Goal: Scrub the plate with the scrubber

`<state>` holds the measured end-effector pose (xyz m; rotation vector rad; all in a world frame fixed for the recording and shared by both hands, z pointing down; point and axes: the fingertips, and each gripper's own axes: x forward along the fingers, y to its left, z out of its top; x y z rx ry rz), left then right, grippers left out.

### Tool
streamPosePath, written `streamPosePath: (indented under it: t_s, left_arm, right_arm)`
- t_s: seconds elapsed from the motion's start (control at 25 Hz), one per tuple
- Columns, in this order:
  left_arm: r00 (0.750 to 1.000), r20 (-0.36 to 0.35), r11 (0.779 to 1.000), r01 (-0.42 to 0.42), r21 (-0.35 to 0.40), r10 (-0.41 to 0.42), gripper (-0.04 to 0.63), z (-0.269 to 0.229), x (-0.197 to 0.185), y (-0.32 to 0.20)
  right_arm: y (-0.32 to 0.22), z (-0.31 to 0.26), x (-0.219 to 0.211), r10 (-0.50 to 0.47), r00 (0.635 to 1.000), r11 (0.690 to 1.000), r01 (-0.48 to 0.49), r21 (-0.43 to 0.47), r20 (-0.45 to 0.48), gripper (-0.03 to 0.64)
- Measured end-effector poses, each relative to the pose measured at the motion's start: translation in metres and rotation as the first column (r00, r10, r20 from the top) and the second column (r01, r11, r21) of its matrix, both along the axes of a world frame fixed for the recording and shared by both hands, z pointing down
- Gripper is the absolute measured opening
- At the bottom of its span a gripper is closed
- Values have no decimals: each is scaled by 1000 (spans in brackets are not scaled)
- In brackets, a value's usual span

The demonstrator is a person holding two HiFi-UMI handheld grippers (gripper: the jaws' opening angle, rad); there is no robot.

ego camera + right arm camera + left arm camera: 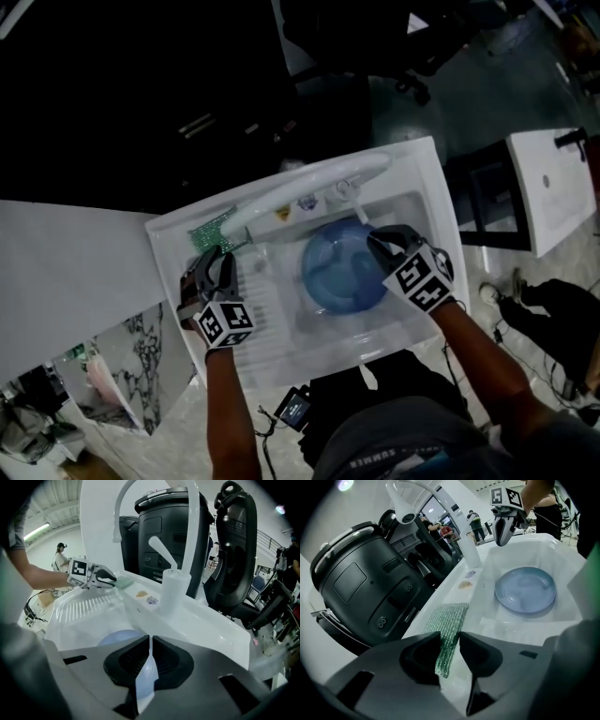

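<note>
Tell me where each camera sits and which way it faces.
Head view: on the person's head, looking down at the sink; left gripper, right gripper and forearms show.
Left gripper view: rides the left gripper, facing along open jaws at the scrubber; right gripper beyond.
Right gripper view: rides the right gripper, facing the faucet over shut jaws; left gripper beyond.
Shared: all show the plate.

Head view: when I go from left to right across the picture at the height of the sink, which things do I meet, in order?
Left tongs → blue plate → right tongs → white table. The green scrubber is left out: in the picture it lies straight above the left tongs.
</note>
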<state>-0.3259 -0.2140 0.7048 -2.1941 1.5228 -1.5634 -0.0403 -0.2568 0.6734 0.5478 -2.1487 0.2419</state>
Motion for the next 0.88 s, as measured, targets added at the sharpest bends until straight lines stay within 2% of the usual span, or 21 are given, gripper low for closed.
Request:
streamPosePath:
  t_s: [0.28, 0.44, 0.88]
  left_arm:
    - [1000, 19, 998, -18, 55, 17, 88, -7, 1, -1]
    - [1000, 23, 997, -21, 80, 19, 74, -11, 1, 0]
    - [999, 28, 992, -40, 124, 36, 55, -22, 3, 6]
  right_arm:
    - [-10, 51, 15, 66, 996, 996, -70, -61, -53, 35]
    - [-13, 84, 25, 108, 990, 987, -118, -110, -96, 120]
    - [-20, 149, 47, 211, 963, 946, -244, -212, -165, 155]
